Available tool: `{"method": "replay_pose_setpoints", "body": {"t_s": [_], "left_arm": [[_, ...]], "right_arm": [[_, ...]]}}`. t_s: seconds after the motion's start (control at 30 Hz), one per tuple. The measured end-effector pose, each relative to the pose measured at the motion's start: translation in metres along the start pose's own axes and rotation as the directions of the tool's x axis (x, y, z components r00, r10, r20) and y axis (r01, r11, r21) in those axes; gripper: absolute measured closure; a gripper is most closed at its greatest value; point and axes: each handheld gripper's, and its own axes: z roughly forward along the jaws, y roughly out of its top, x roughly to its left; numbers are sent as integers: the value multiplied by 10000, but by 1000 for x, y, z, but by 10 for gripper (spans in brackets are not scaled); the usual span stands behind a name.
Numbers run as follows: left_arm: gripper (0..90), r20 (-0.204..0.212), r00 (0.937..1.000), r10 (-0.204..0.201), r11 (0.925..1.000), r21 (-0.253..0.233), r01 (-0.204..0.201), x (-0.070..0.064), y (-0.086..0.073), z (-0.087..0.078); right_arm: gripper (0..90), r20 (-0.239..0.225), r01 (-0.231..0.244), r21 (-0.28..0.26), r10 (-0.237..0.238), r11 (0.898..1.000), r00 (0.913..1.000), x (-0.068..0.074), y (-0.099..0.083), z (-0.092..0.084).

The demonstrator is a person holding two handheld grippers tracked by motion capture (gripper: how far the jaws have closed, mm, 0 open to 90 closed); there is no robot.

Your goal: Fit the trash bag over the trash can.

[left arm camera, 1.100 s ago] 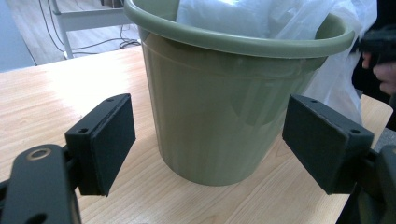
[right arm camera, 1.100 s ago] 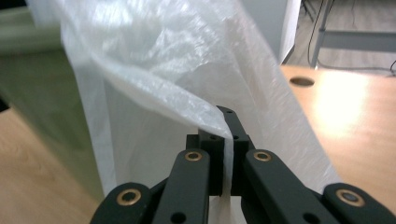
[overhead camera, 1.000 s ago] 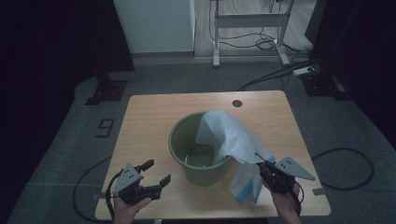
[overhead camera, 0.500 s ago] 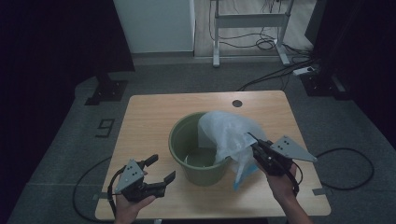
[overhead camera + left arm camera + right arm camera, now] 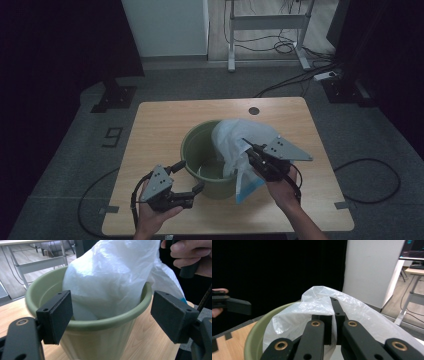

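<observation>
A green plastic bucket (image 5: 200, 150) stands in the middle of the wooden table (image 5: 160, 120). A thin white plastic bag (image 5: 235, 137) is draped over the bucket's right rim, partly inside it and partly hanging outside. My right gripper (image 5: 248, 148) is shut on a fold of the bag (image 5: 364, 315) above the rim (image 5: 254, 337). My left gripper (image 5: 188, 176) is open just in front of the bucket's near wall (image 5: 100, 340). Its pads (image 5: 56, 315) stand wide apart, clear of the rim, with the bag (image 5: 112, 277) behind them.
The table has a dark round hole (image 5: 254, 110) near its far edge. Cables trail off the table from both grippers. A metal desk frame (image 5: 265, 30) and floor cables lie beyond the table. Dark curtains flank both sides.
My right gripper has risen and moved left toward the bucket, lifting the bag with it. The left gripper has moved right and slightly up, closer to the bucket's front.
</observation>
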Motion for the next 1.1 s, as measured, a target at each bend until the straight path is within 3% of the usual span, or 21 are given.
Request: {"method": "replay_pose_setpoints", "body": {"t_s": [0.47, 0.87, 1.1], "left_arm": [[176, -13, 10000, -14, 10000, 28, 14, -7, 4, 16], [178, -76, 9999, -65, 9998, -194, 63, -4, 5, 7], [225, -158, 9999, 30, 9999, -142, -32, -4, 8, 10]], "right_arm": [[888, -225, 163, 236, -158, 9996, 9996, 10, 0, 8], [888, -990, 718, 467, -669, 9963, 9928, 37, 11, 32], [888, -1119, 745, 595, -675, 9954, 9914, 42, 9, 36]]}}
